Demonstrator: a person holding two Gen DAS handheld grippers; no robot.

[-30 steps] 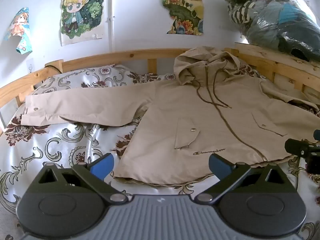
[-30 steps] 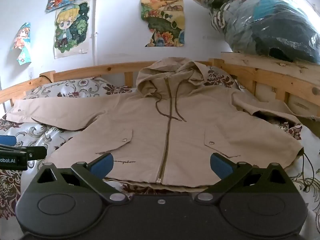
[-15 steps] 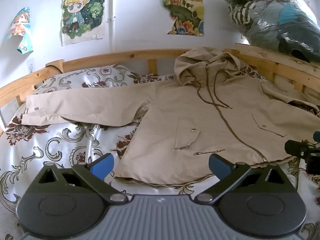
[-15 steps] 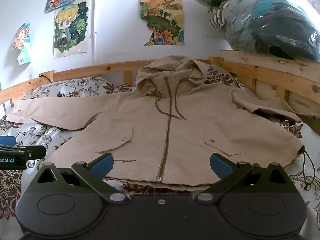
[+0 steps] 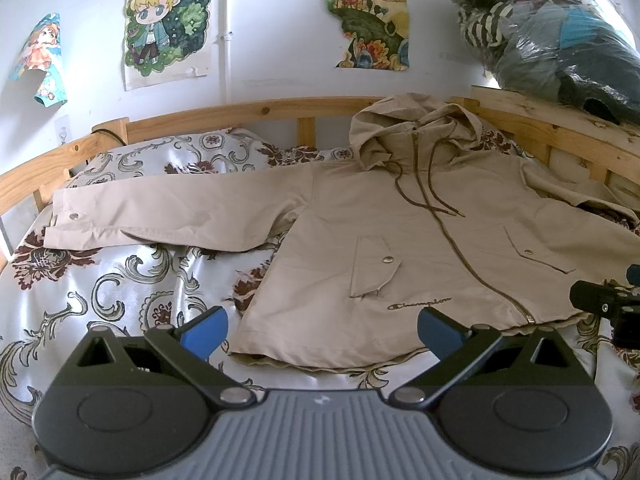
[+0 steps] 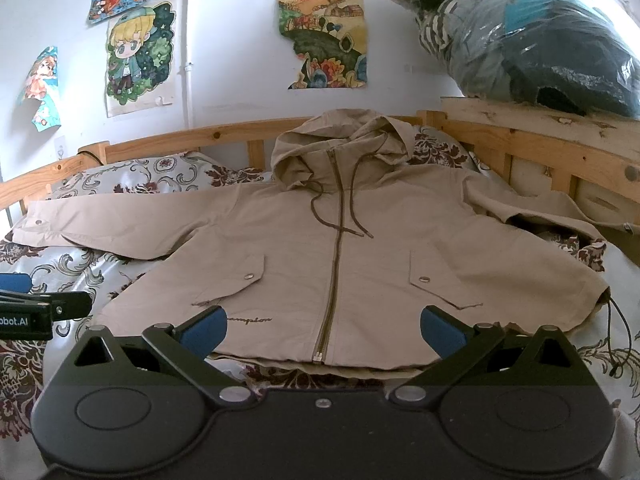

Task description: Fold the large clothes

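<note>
Right wrist, jacket (image 6: 344, 264) flat, hood away, sleeves sideways

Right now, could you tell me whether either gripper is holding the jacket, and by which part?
Nothing is held. The left gripper and right gripper are both open, short of the beige hooded jacket's hem.

Bright daylight, sharp focus, strong fisheye bending at edges.

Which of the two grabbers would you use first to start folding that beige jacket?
Probably the left gripper. It is open near the jacket's hem corner, and the long sleeve lies flat on its side. The right gripper, also open, faces the zip.
</note>
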